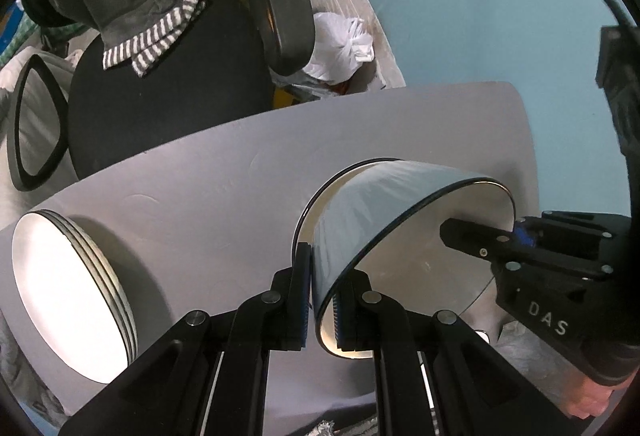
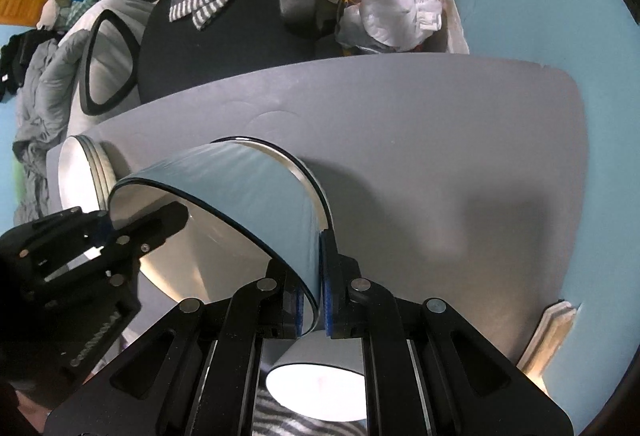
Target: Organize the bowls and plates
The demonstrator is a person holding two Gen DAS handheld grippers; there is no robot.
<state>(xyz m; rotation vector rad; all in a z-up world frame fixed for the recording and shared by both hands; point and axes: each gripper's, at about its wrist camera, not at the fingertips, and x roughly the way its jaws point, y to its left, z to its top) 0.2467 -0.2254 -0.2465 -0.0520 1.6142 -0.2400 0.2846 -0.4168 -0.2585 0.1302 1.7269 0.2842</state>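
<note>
So both grippers have hold of the same bowl (image 1: 400,220), one on each side of the rim. The left gripper (image 1: 325,300) has its jaws clenched on the wall nearest its camera, and the right gripper (image 2: 316,300) is clamped on the opposite wall, one pad inside and one outside. The bowl is pale blue outside, white inside, with a dark rim, and it hangs above the grey worktop (image 1: 208,188), mouth tipped toward the person. I can't tell if any part of it is touching the top.

Off to the left sits a stack of plates (image 1: 68,300) near the worktop edge, well apart from the bowl. A second bowl (image 2: 316,380) shows right under the right gripper.

My read: this is the carry-and-place step. The next move needs both hands lowering together, keeping the bowl level, then releasing at the same time.
</note>
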